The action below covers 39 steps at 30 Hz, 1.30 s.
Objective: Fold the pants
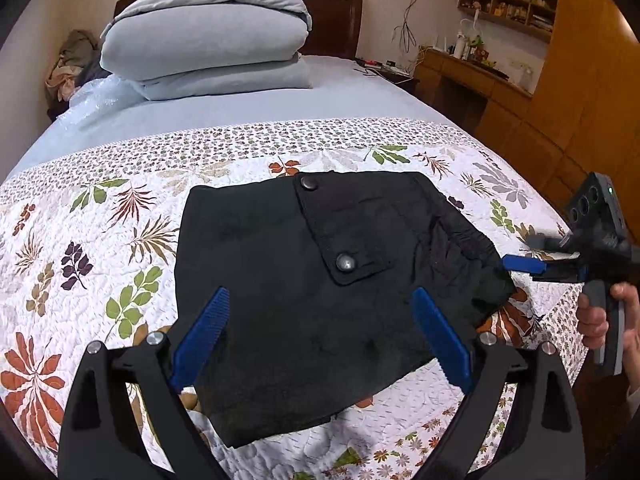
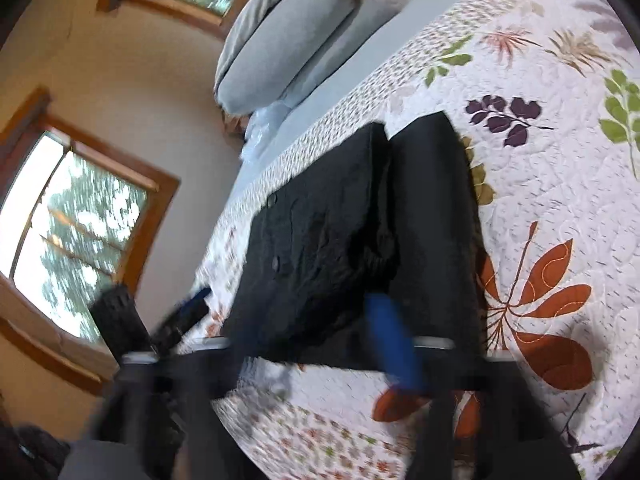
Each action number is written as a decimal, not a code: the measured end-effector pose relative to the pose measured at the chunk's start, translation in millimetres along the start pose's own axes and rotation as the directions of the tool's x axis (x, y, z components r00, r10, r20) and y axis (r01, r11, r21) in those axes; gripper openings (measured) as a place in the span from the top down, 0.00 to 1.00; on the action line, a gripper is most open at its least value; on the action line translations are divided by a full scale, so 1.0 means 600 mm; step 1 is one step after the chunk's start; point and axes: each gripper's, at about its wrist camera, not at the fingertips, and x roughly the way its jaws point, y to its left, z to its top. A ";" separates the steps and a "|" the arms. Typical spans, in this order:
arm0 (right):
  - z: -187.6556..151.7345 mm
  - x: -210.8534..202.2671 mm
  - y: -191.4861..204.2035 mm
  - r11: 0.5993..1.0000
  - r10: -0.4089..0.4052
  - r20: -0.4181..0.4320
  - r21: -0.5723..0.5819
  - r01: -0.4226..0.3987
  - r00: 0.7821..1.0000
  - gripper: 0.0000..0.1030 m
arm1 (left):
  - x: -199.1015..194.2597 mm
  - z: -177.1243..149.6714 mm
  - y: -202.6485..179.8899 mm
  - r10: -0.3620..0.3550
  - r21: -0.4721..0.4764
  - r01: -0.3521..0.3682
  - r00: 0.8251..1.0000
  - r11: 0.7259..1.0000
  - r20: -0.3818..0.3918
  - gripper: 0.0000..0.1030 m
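The black pants lie folded into a compact square on the floral quilt, a snap-button pocket flap facing up. My left gripper is open, its blue fingers spread above the near part of the pants, holding nothing. My right gripper reaches in from the right, its blue fingers at the waistband edge of the pants. The right wrist view is tilted and blurred. It shows the pants, the quilt and one blue finger at the waistband edge; its grip is unclear.
A stack of grey folded bedding sits at the head of the bed. A wooden desk and shelves stand to the right. Windows show on the wall in the right wrist view.
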 end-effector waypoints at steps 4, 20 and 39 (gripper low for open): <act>0.024 0.025 -0.018 0.999 -0.004 -0.034 0.053 0.005 0.999 0.21 | 0.004 -0.003 0.009 0.012 -0.011 -0.012 1.000 1.000 -0.009 0.10; 0.083 0.151 0.011 0.981 -0.156 -0.220 -0.151 0.125 0.963 0.53 | 0.074 -0.052 0.109 0.008 -0.188 -0.040 0.986 0.981 -0.166 0.06; 0.050 0.071 0.008 0.972 -0.177 -0.178 -0.186 0.143 0.968 0.77 | 0.104 -0.048 0.083 -0.026 -0.188 -0.014 0.978 0.982 -0.209 0.03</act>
